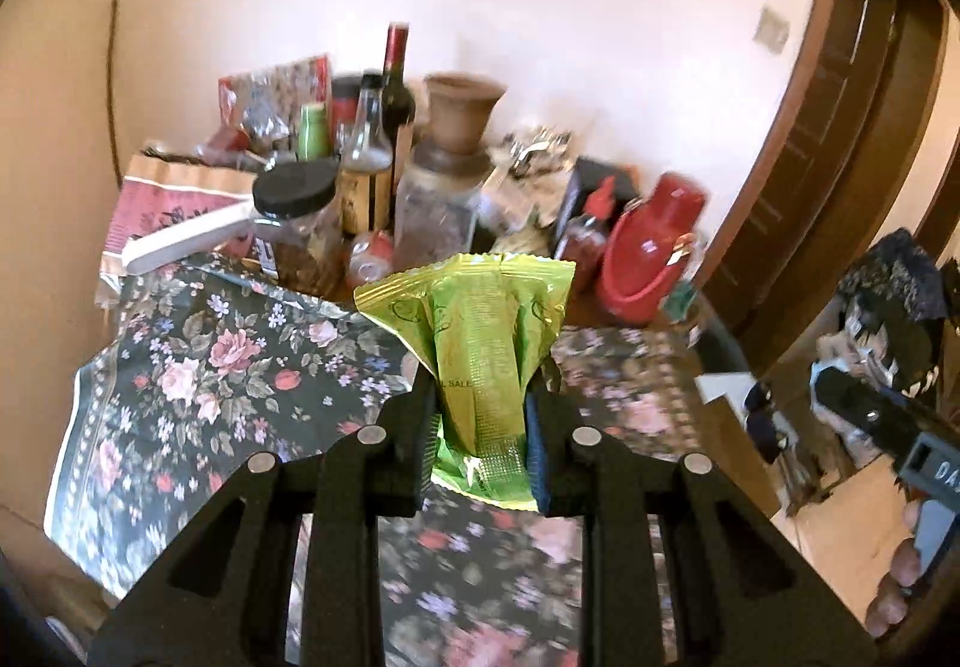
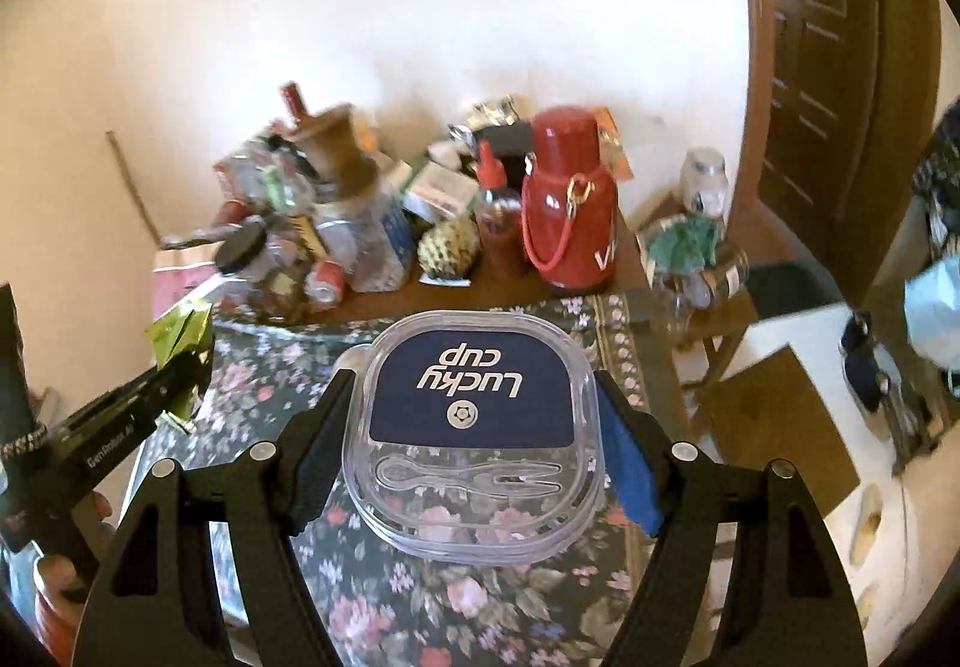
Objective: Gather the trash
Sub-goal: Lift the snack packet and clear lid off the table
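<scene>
A crumpled green foil wrapper [image 1: 480, 331] stands upright between the pads of my left gripper [image 1: 480, 409], which is shut on its lower half, above the floral tablecloth [image 1: 210, 367]. In the right wrist view the same wrapper [image 2: 180, 328] pokes out of the left gripper [image 2: 180, 367] at the left edge. My right gripper [image 2: 474, 382] is shut on a clear plastic container lid [image 2: 474, 481] with a dark blue "Lucky cup" label, its fingers pressing both sides. A black part of the right gripper [image 1: 852, 403] shows at the right of the left wrist view.
At the back of the table against the wall stand a wine bottle [image 1: 397, 84], jars, a clay vase [image 1: 462, 114], a sauce bottle [image 2: 495, 223] and a red thermos [image 2: 567, 199]. A brown door [image 2: 828, 66] is to the right, with a small side table [image 2: 696, 271] beside it.
</scene>
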